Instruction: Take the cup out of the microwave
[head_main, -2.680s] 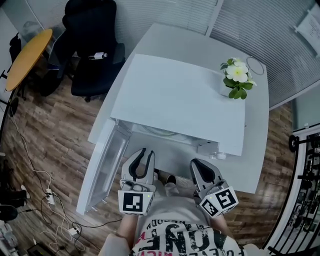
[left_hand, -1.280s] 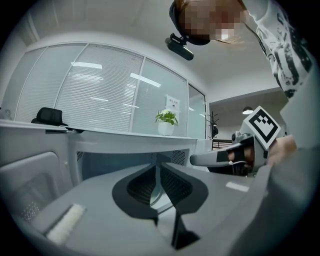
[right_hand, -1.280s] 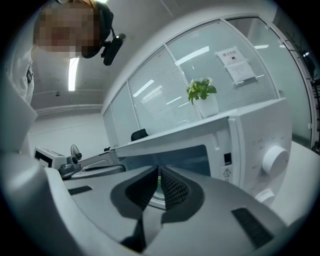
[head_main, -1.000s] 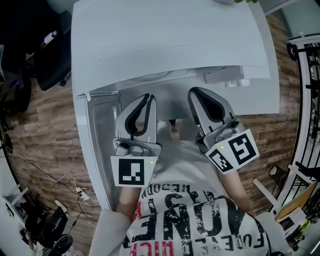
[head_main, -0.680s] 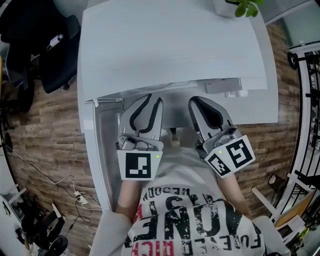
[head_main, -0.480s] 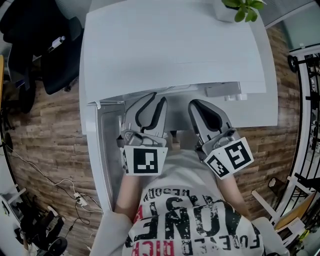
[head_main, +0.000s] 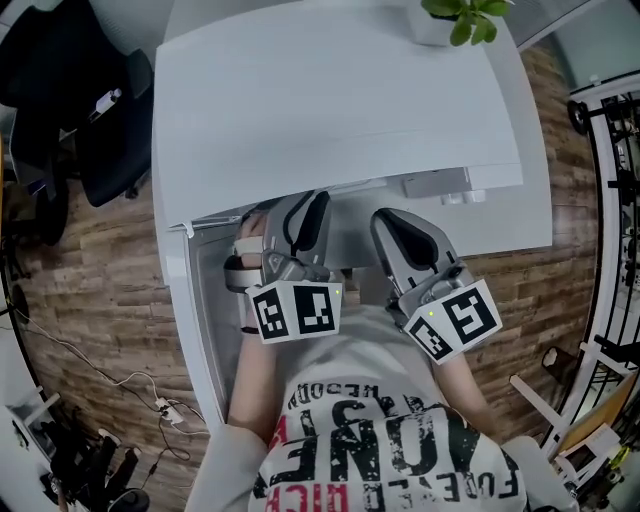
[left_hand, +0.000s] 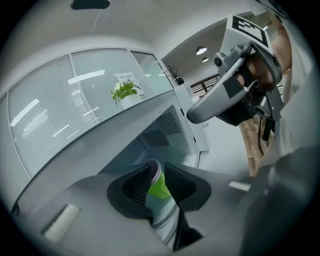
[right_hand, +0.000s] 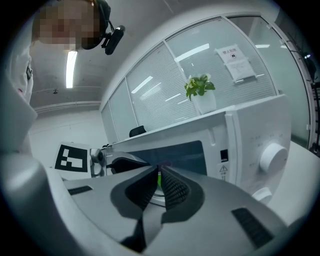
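The white microwave stands with its door swung open to the left. In the left gripper view a green-and-white paper cup sits in the gap of my left gripper. Its jaws have just been opening, and I see no pad pressing on the cup. In the head view the left gripper is rolled on its side at the cavity mouth, and the cup is hidden there. My right gripper stays beside it, jaws together, nothing held. In the right gripper view a green sliver of the cup shows past the right gripper.
A potted plant stands on the microwave's far right corner. The control panel with knobs is right of the cavity. An office chair and floor cables lie to the left, and a black rack to the right.
The left gripper has rolled onto its side and moved forward towards the microwave opening. The right gripper has kept its place.
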